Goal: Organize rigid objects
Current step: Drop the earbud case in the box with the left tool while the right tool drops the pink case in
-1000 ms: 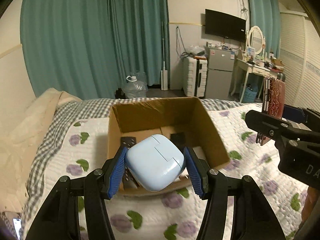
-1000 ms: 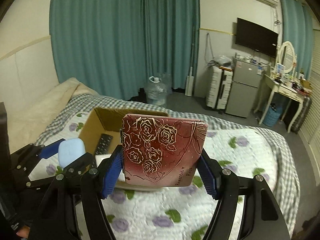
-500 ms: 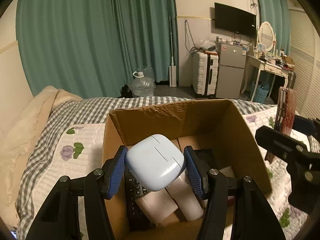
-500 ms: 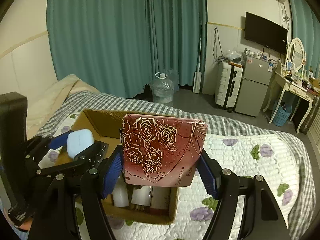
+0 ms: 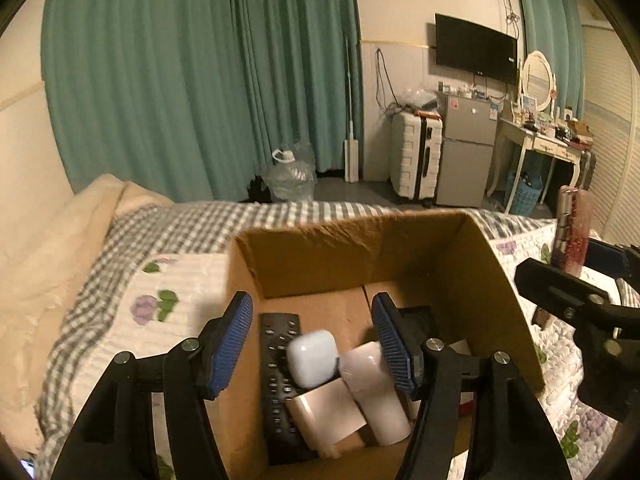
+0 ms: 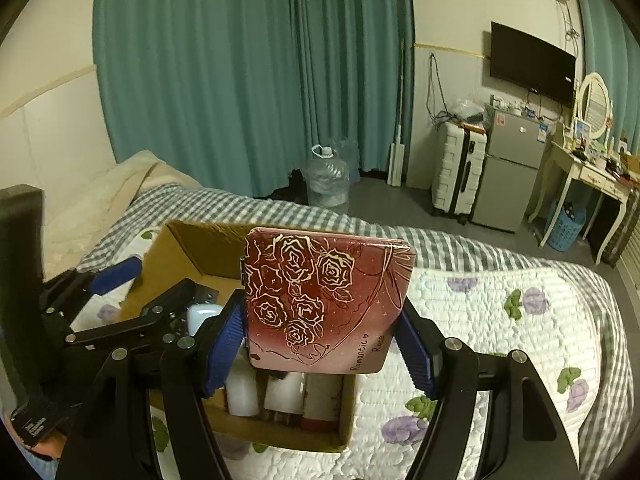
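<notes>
My left gripper (image 5: 314, 340) hangs over the open cardboard box (image 5: 360, 252) with its jaws opening and nothing pressed between the pads. The pale blue rounded case (image 5: 312, 356) lies free below them inside the box, on a black remote (image 5: 276, 380) and beside white bottles (image 5: 376, 392). My right gripper (image 6: 320, 344) is shut on a red tin with gold roses (image 6: 320, 300), held upright over the box's right side (image 6: 344, 404). In the left wrist view the tin shows edge-on (image 5: 572, 232) at the right. The left gripper (image 6: 132, 300) shows at the left of the right wrist view.
The box sits on a bed with a floral quilt (image 6: 500, 320) and a checked blanket (image 5: 168, 224). A beige cover (image 5: 48, 240) lies at the left. Beyond the bed stand a water jug (image 6: 328, 180), a white suitcase (image 5: 416, 160), a small fridge (image 6: 508, 172) and a dressing table (image 6: 588, 172).
Both grippers moved forward over the box. The left jaws spread and the pale blue case dropped out of them into the box. The right gripper keeps its hold on the red tin.
</notes>
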`<state>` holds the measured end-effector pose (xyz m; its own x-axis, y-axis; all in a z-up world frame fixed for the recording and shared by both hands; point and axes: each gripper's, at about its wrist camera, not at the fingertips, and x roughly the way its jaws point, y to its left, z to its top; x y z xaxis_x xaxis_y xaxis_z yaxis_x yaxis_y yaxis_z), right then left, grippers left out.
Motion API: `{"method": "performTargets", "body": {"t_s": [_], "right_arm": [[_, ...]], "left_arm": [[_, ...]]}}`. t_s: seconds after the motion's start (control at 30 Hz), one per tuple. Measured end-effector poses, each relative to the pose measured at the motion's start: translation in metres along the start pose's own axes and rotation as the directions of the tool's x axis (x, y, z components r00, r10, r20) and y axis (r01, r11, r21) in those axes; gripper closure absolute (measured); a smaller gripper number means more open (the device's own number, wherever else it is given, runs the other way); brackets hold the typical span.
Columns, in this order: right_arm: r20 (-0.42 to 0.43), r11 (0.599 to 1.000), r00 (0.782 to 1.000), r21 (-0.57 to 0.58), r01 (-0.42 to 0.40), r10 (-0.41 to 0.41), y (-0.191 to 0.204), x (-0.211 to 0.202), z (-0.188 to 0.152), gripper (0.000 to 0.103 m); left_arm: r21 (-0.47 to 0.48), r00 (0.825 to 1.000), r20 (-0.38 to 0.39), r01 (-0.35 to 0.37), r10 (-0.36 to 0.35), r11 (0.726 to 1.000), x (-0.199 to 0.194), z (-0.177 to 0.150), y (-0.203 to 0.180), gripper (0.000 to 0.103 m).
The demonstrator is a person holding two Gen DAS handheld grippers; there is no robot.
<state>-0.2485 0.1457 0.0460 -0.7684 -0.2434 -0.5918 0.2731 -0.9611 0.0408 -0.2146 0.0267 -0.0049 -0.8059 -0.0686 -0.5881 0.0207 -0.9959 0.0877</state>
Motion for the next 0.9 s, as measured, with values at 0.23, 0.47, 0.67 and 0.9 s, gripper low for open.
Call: {"method": "performTargets", "body": {"t_s": [0.23,0.47,0.67,0.9], "right_arm": [[-0.056,0.999,0.998,-0.052,-0.016,0.013,0.027,0.038,0.01,0.033],[-0.099,0.997,0.995,-0.076,-0.023,0.016,0.041,0.084,0.0,0.03],[-0.013,0.997,1.0,-0.07,0.021,-0.022,0.038,0.064,0.003,0.021],[0.089,0.994,0.993,-0.07,0.079,-0.072,0.036,-0.009,0.024,0.021]], "left_arm": [[-0.012,0.999,0.021,-0.042,0.042,0.999,-0.006,0.001,0.03,0.036],[-0.026,0.999,0.016,-0.051,0.051,0.998,0.006,-0.007,0.041,0.036],[-0.026,0.998,0.045,-0.048,0.049,0.999,-0.004,-0.004,0.037,0.036],[-0.018,0.987,0.155,-0.035,0.037,0.999,-0.068,0.018,0.025,0.036]]}}
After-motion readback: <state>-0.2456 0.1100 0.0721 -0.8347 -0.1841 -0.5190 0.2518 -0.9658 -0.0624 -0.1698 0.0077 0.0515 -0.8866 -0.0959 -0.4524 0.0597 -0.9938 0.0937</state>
